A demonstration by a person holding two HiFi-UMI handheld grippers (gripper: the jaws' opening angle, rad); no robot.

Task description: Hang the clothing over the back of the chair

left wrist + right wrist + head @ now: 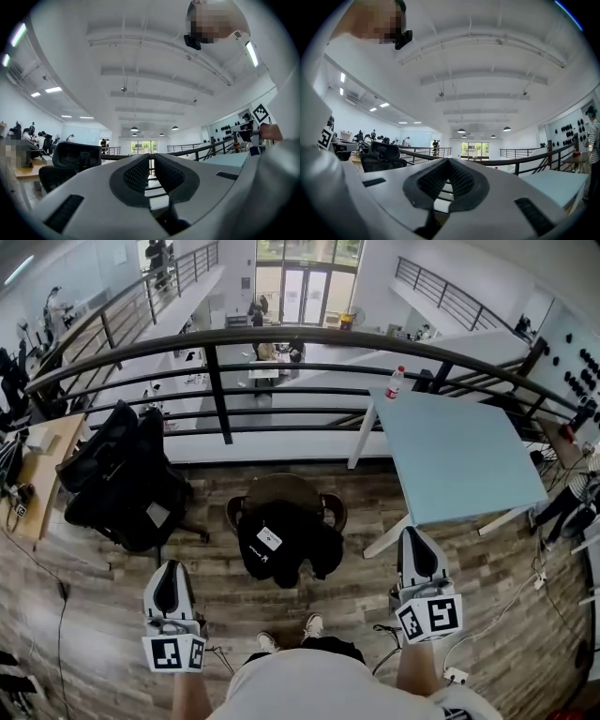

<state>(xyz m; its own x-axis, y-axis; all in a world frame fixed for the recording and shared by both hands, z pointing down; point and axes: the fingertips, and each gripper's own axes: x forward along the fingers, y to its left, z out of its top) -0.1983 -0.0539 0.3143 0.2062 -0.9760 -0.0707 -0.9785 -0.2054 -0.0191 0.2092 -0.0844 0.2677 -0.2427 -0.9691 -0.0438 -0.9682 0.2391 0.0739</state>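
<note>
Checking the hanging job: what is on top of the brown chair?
A black garment with a white label is draped over the near side of the brown chair. The chair's far rounded part is bare. Whatever lies under the cloth is covered.

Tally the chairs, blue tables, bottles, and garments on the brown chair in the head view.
Chairs: 2 (brown chair, black office chair)
Blue tables: 1 (blue table)
Bottles: 1 (bottle, at the table's far corner)
Garments on the brown chair: 1 (black garment)
Total: 5
</note>
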